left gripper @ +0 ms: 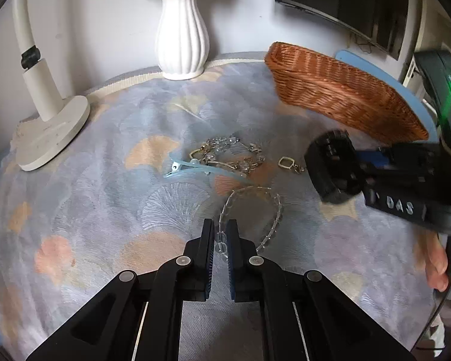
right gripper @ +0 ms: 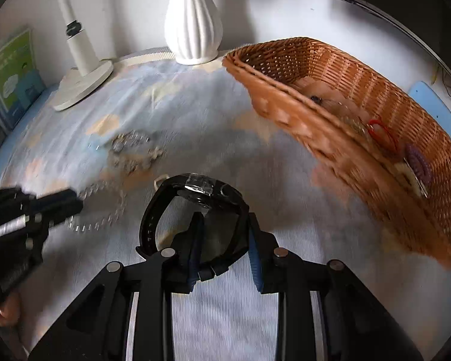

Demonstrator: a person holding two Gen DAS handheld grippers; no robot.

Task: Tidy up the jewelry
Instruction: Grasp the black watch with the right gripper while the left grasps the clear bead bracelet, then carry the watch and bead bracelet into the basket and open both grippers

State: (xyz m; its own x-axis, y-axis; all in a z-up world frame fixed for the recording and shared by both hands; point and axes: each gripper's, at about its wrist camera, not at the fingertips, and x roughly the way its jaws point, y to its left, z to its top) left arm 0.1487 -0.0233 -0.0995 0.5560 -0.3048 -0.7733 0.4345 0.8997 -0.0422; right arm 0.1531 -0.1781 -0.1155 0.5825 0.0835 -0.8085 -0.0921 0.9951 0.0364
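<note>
Only the right view shows us inside the basket (right gripper: 360, 90), its contents blurred. Our right gripper (right gripper: 224, 225) clasps the watch (right gripper: 195, 186); our left gripper (left gripper: 219, 234) pinches the clear bracelet (left gripper: 273, 210).

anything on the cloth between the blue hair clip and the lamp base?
Nothing. In the left wrist view only bare patterned cloth lies between the hair clip and the lamp base.

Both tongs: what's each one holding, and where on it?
Left tongs pinch the clear bead bracelet at its near end. Right tongs hold the black watch by its strap.
</note>
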